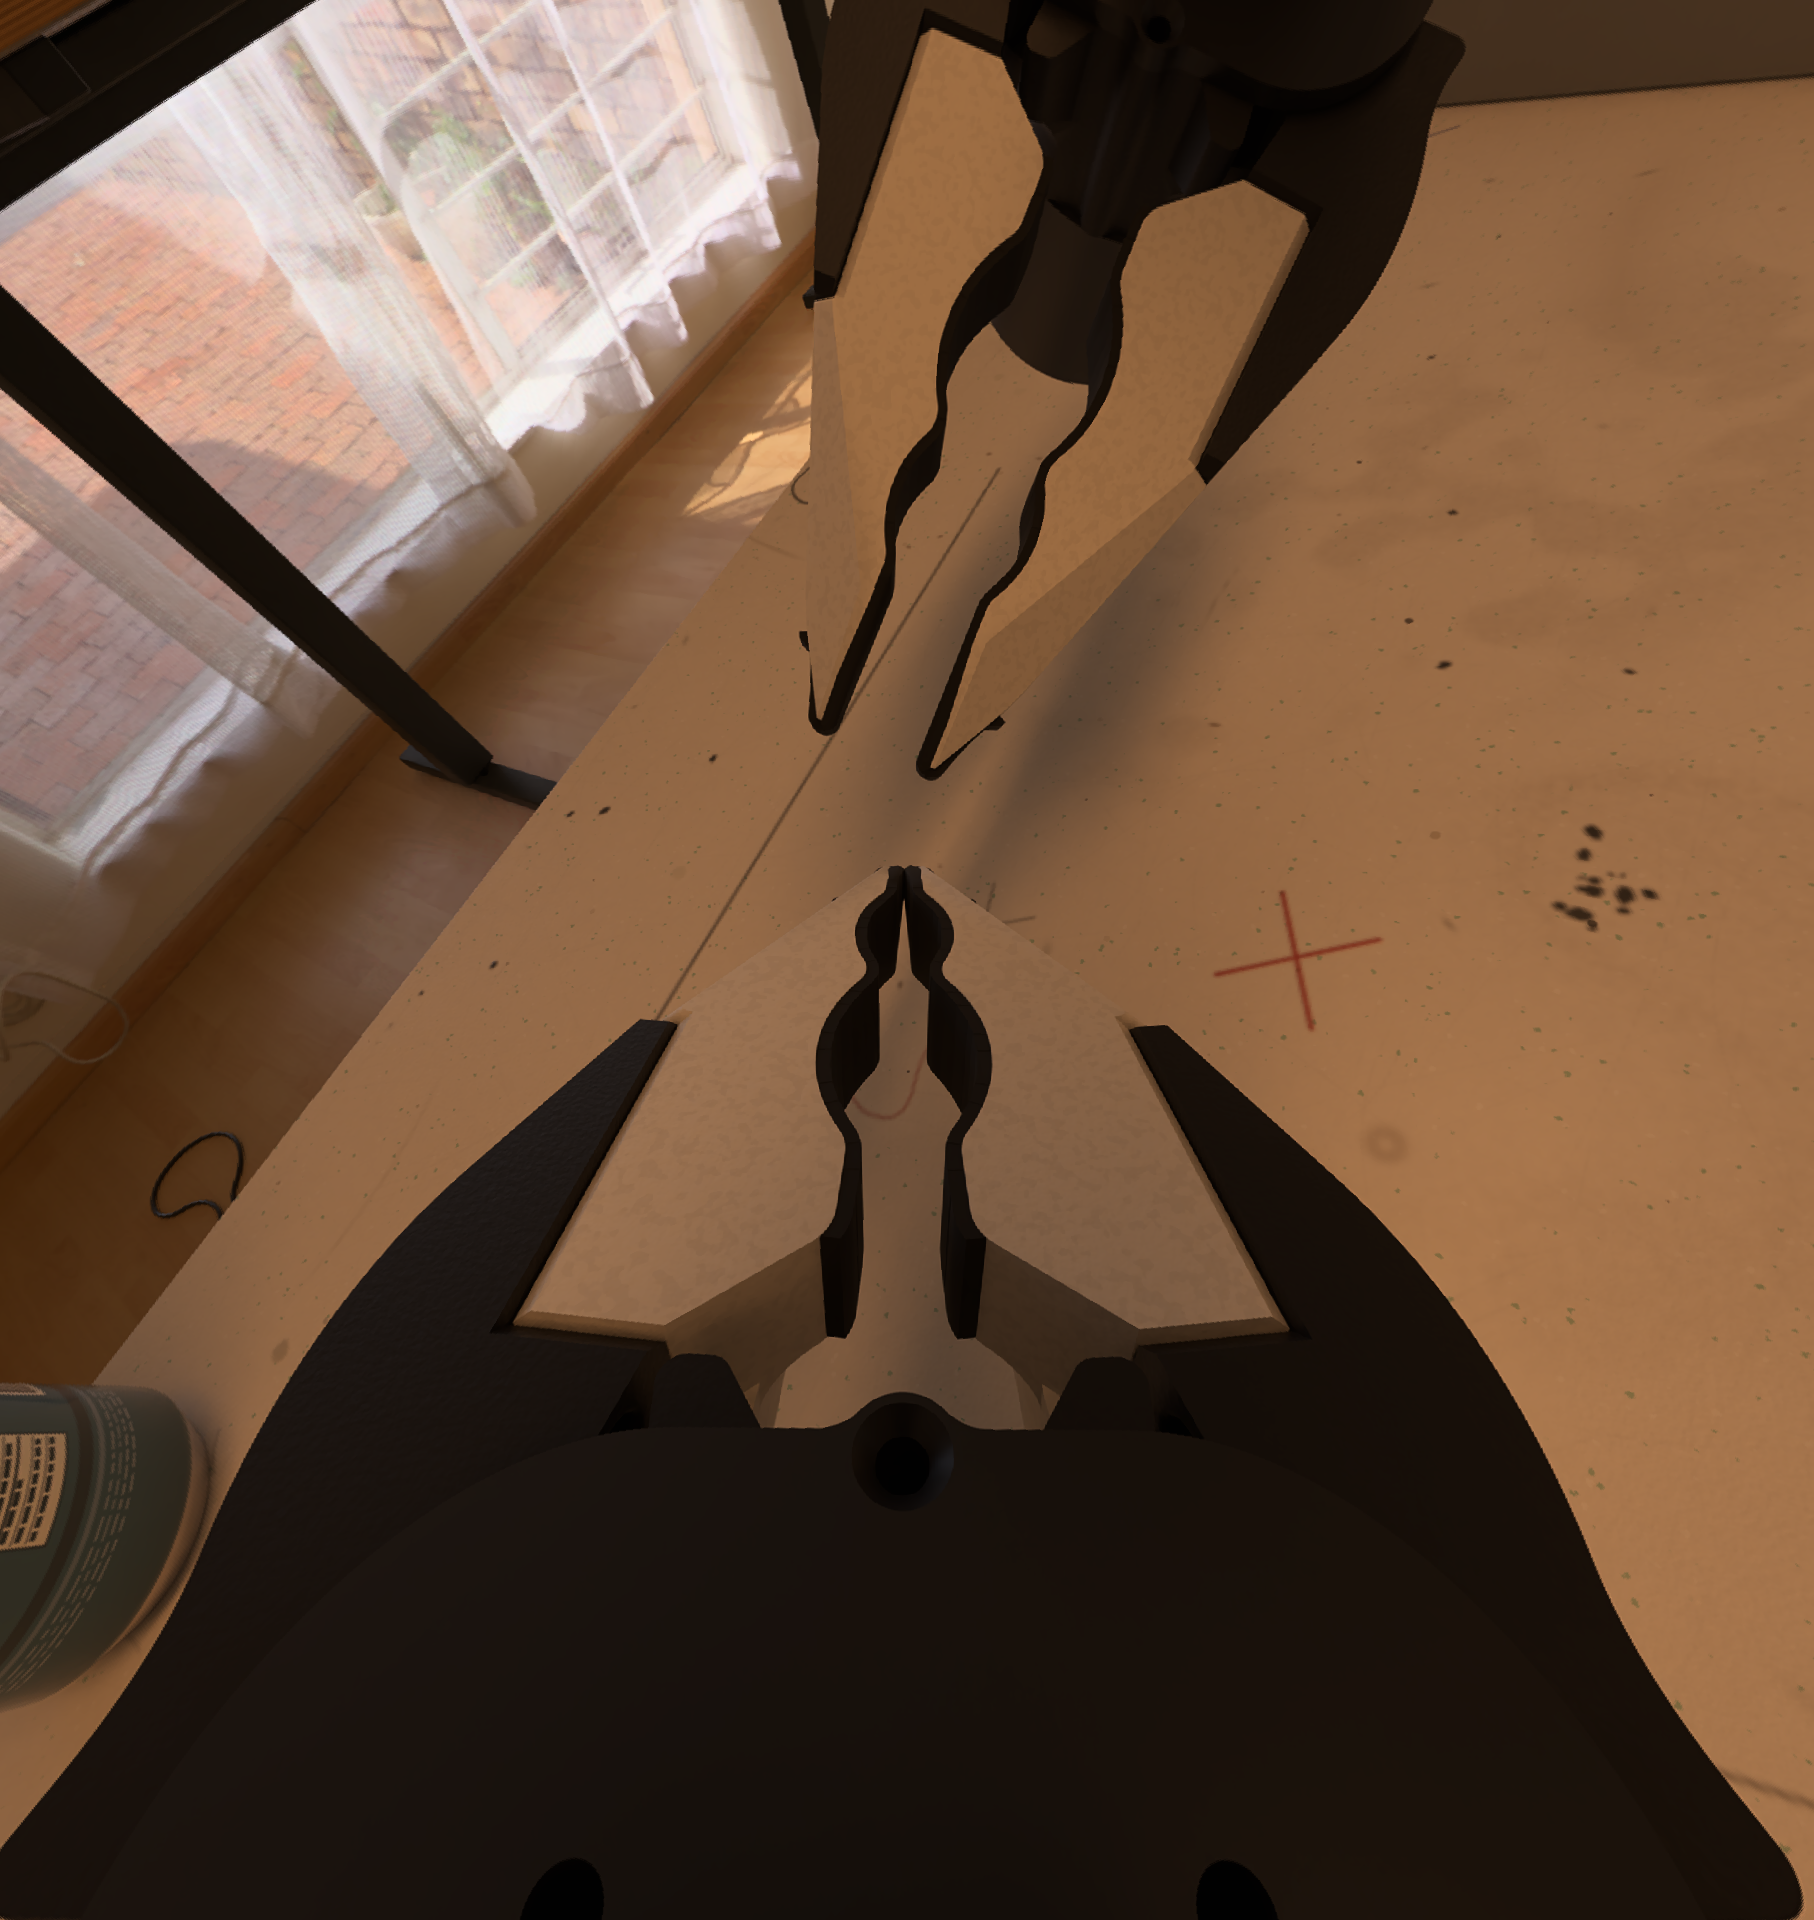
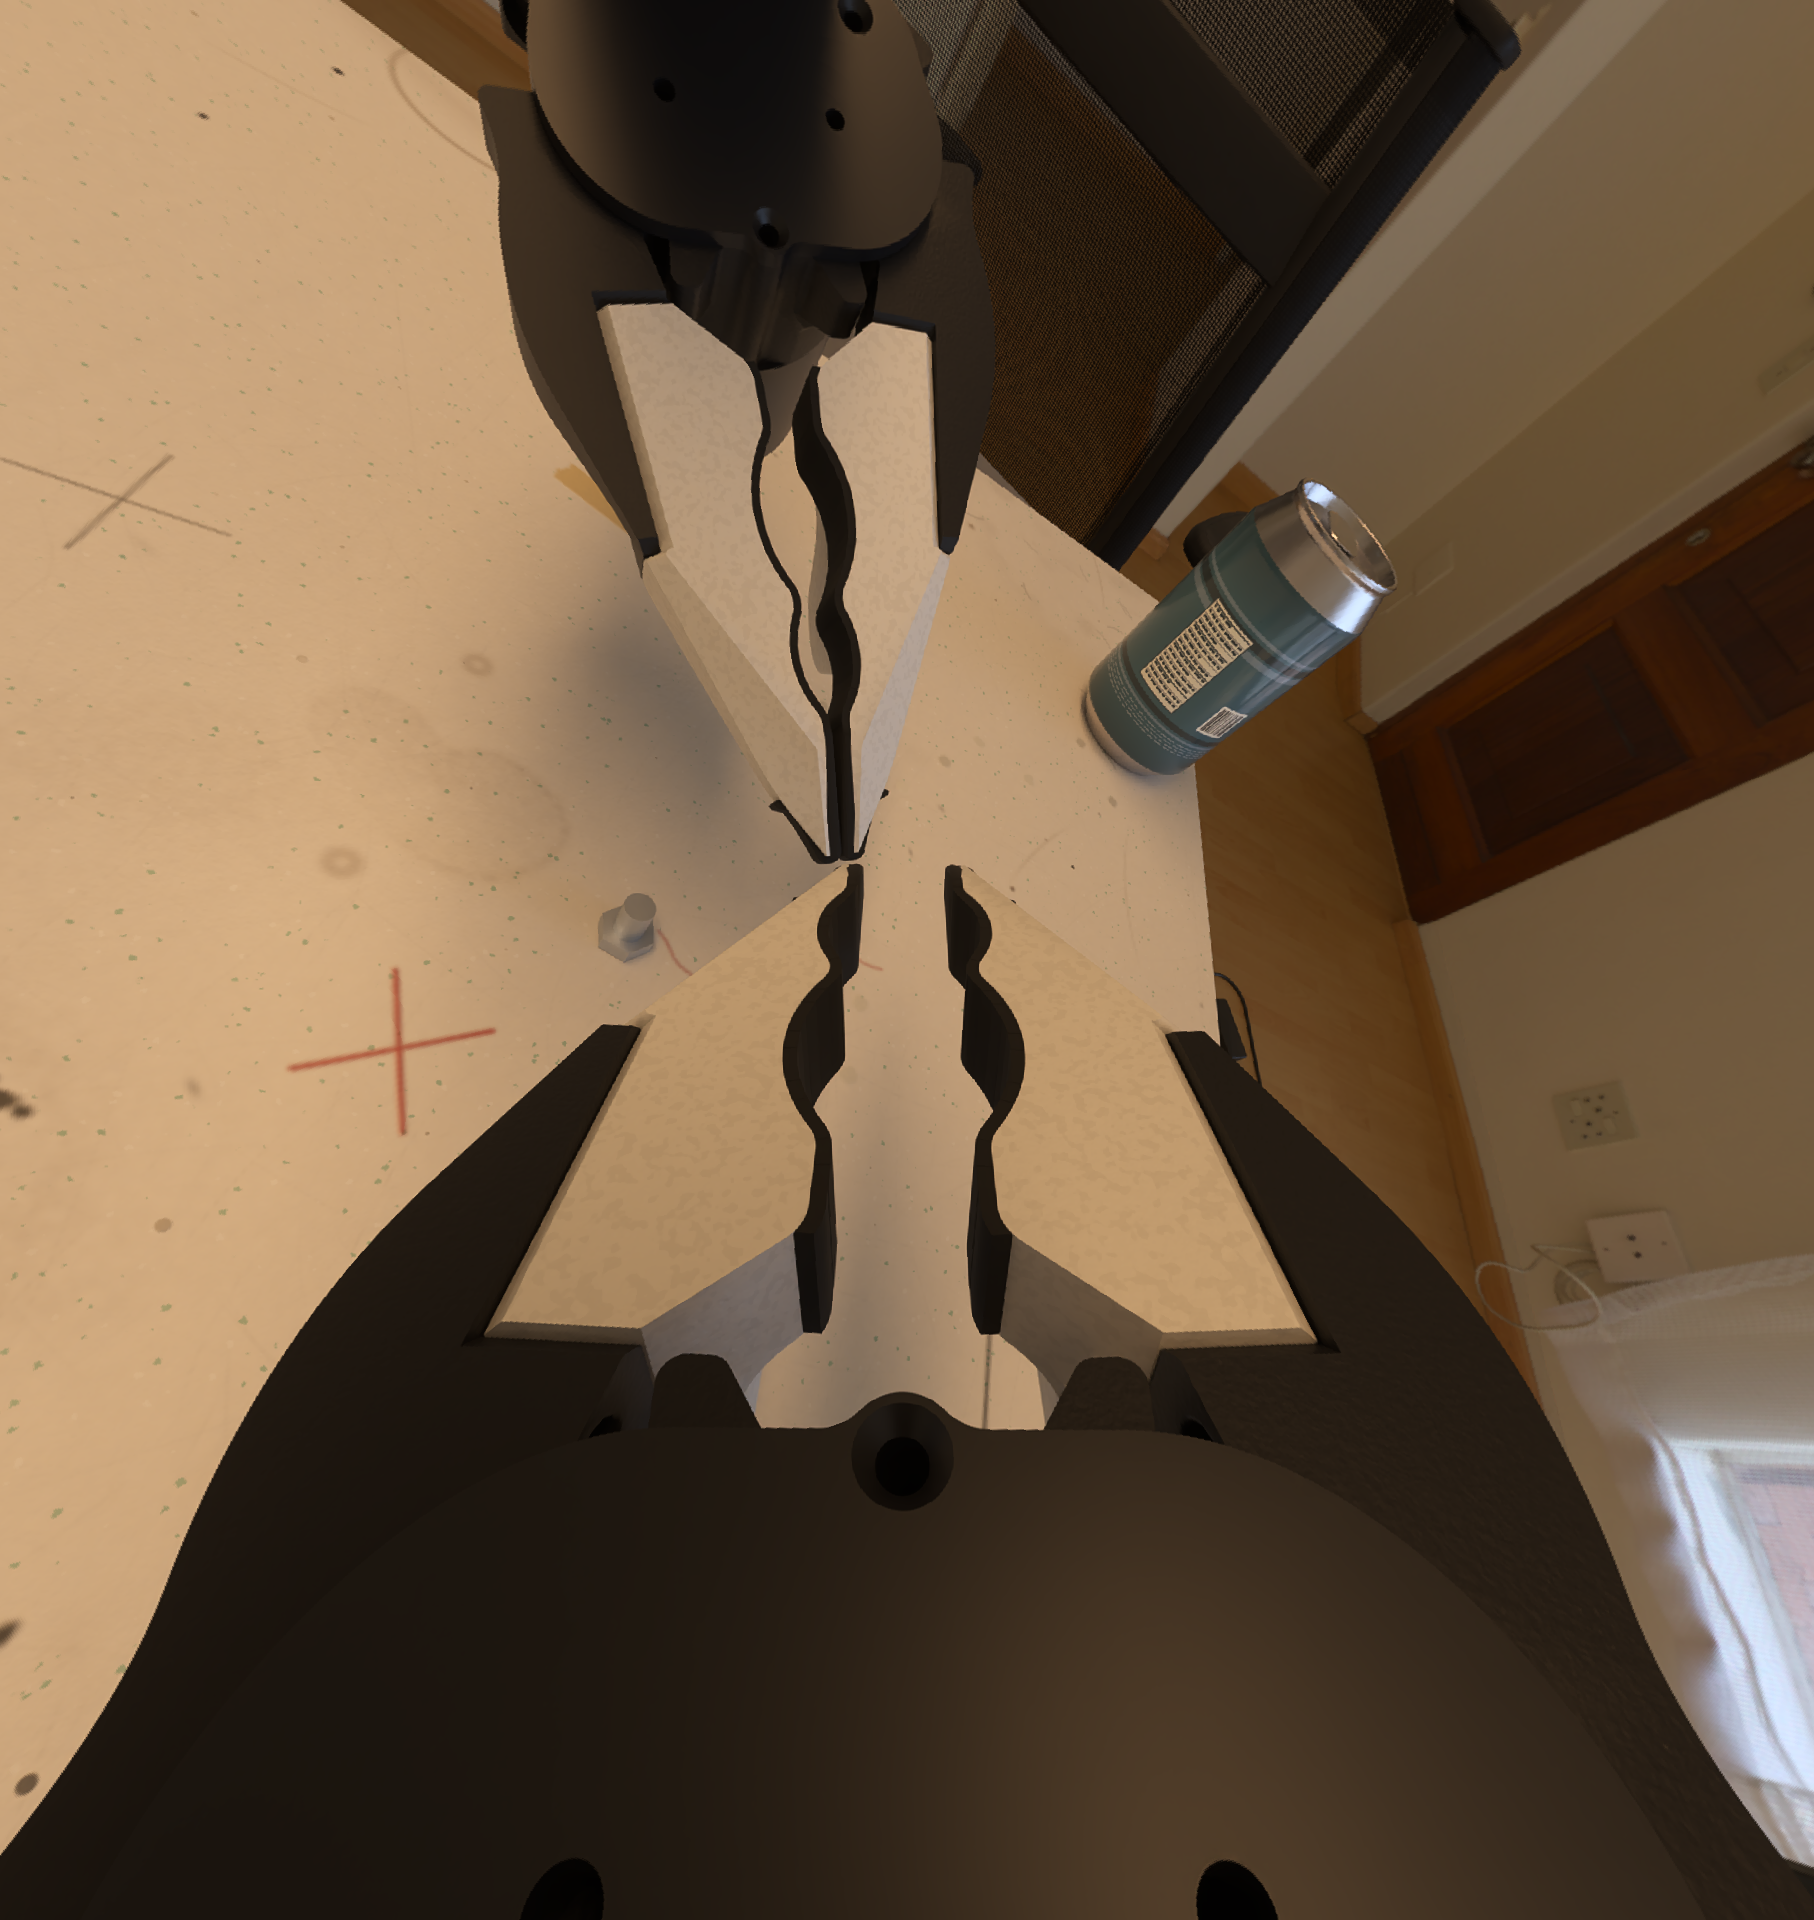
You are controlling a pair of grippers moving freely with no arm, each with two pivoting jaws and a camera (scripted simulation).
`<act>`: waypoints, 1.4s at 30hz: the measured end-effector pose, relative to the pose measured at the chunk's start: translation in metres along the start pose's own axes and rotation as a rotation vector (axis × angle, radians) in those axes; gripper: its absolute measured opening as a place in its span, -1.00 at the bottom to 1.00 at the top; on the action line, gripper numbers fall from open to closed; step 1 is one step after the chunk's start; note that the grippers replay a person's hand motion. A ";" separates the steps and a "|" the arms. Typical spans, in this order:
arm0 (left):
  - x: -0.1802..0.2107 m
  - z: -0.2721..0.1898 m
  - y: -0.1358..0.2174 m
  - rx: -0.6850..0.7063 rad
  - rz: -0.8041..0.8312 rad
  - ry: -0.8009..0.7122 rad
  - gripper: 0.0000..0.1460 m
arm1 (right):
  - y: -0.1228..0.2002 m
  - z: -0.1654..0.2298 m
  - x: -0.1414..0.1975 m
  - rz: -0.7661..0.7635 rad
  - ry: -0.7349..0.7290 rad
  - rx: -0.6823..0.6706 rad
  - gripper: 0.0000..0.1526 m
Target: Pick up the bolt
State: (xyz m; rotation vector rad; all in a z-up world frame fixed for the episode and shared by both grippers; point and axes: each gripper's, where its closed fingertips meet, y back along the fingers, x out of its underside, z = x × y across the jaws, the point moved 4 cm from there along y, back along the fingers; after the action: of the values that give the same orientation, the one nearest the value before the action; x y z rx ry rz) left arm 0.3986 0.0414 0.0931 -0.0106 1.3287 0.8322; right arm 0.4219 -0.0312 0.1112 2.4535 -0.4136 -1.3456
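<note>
A small grey bolt (image 2: pixel 628 925) stands upright on the tan table, in the right wrist view only. It sits just left of my right gripper (image 2: pixel 903 875), outside the open jaws, which hold nothing. My left gripper (image 2: pixel 841 847) faces it tip to tip from above; it is shut and empty, a little right of the bolt. In the left wrist view my left gripper (image 1: pixel 904 873) is shut with nothing between the fingers. There the right gripper (image 1: pixel 877 746) shows ahead, open. The bolt is hidden in that view.
A blue-grey can (image 2: pixel 1235 623) stands near the table's corner; it also shows at the lower left of the left wrist view (image 1: pixel 51 1538). A red cross (image 2: pixel 399 1049) and a grey cross (image 2: pixel 118 499) mark the table. The table edge (image 1: pixel 612 748) drops to a wooden floor.
</note>
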 end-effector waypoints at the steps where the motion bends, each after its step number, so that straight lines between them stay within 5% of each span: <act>1: 0.000 0.000 0.000 0.005 -0.002 0.002 -1.00 | 0.000 0.000 0.000 -0.002 0.000 -0.001 -0.80; 21: 0.009 -0.006 -0.002 0.039 0.081 0.008 -0.98 | 0.000 -0.004 0.019 0.086 -0.120 -0.060 -1.00; 31: 0.029 -0.038 -0.019 0.204 0.296 -0.027 -0.49 | -0.007 0.004 0.030 0.164 -0.102 -0.094 -1.00; 42: 0.042 -0.037 -0.016 0.214 0.379 0.006 -0.66 | -0.008 0.007 0.029 0.158 -0.088 -0.110 -1.00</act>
State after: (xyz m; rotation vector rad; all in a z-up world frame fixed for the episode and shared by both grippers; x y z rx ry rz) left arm 0.3756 0.0349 0.0402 0.4177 1.4419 1.0014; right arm 0.4316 -0.0358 0.0825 2.2293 -0.5281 -1.3753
